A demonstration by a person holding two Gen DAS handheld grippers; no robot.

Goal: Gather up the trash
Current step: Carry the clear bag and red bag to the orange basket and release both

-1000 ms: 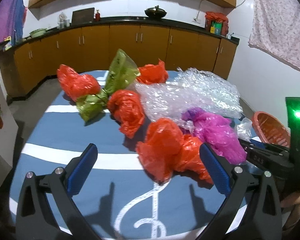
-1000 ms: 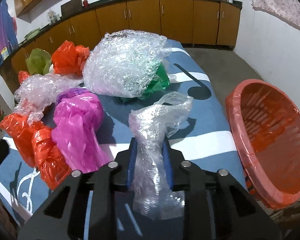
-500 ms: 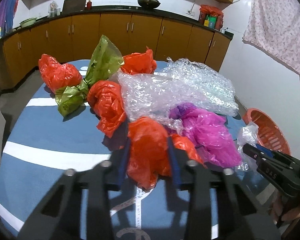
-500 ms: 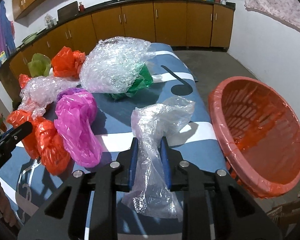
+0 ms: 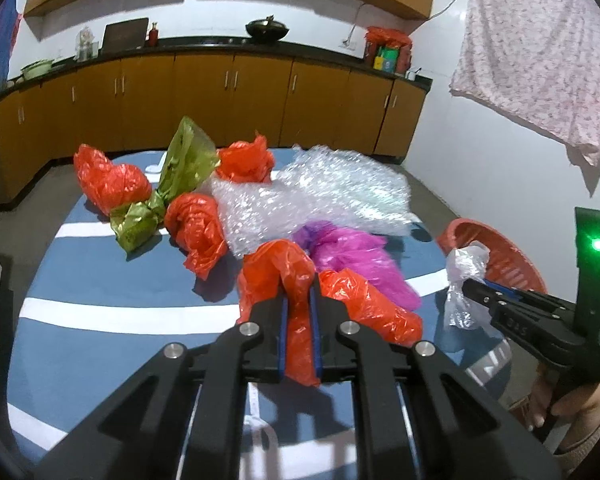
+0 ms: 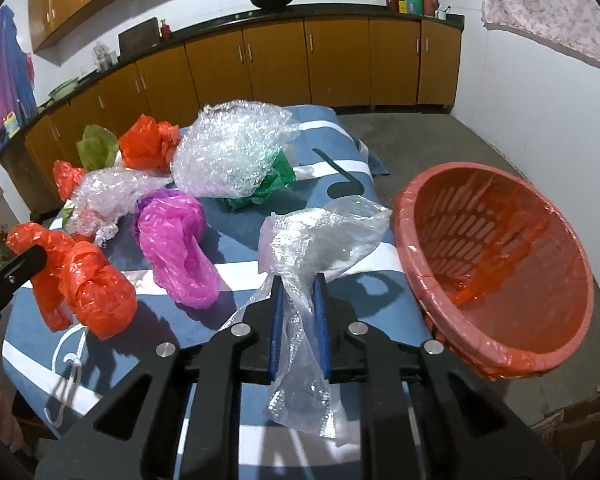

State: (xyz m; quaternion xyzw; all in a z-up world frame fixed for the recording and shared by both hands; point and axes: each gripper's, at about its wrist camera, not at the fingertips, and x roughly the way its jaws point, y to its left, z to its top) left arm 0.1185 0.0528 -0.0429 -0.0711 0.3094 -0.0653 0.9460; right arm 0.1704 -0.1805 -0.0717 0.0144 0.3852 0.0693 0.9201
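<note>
My left gripper (image 5: 298,300) is shut on a crumpled red plastic bag (image 5: 276,268), pinched between its blue pads just above the blue tablecloth (image 5: 100,280). In the right wrist view the same red bag (image 6: 84,284) hangs from the left gripper (image 6: 36,256) at the far left. My right gripper (image 6: 299,280) has a clear plastic bag (image 6: 324,236) pinched between its pads, and its jaws are closing tighter on it. That bag hangs off the table's right edge, beside the red basket (image 6: 412,264). The left wrist view shows the right gripper (image 5: 466,286) with the clear bag (image 5: 466,264).
On the table lie a pink bag (image 6: 176,240), two bubble-wrap heaps (image 6: 232,152), several red bags (image 5: 196,228), an olive-green bag (image 5: 180,168) and a dark green bag (image 6: 268,184). The basket (image 5: 500,256), lined with red plastic, stands tilted at the table's right side. Wooden cabinets (image 5: 220,96) line the back wall.
The left gripper's jaws came together on the red bag and lifted it a little. The right gripper carried the clear bag rightward, nearer the basket, and squeezed it tighter.
</note>
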